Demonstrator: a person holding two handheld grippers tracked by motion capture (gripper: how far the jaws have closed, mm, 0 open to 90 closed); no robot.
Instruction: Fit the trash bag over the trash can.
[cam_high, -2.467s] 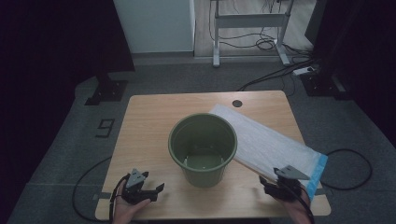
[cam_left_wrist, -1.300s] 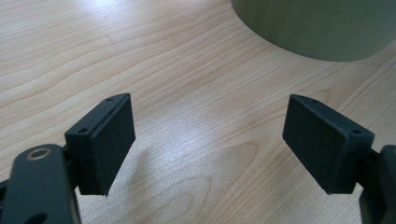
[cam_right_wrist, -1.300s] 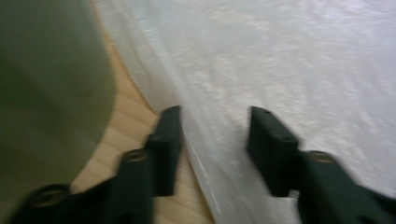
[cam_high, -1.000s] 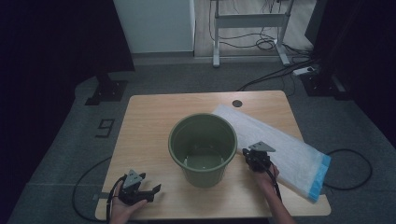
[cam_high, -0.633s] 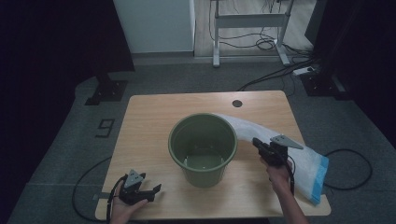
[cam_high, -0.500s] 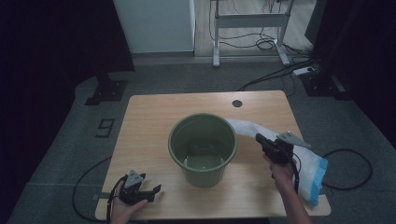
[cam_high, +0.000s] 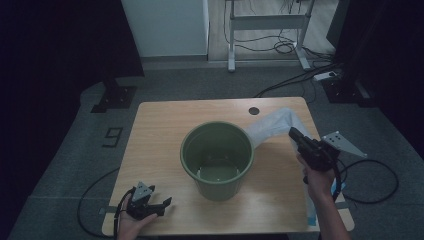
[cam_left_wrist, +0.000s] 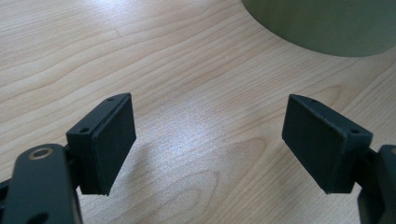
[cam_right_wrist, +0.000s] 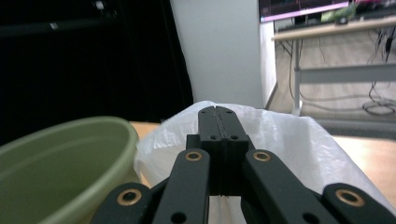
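We have the thin white plastic bag (cam_high: 272, 126) pinched in our right gripper (cam_high: 296, 136), jaws fully closed on it, lifted beside the round green plastic bucket (cam_high: 217, 159). Lining the bucket remains undone. Our left gripper (cam_high: 162, 205) rests wide open, empty, on the pale wooden table (cam_high: 160, 130). Nothing obstructs.
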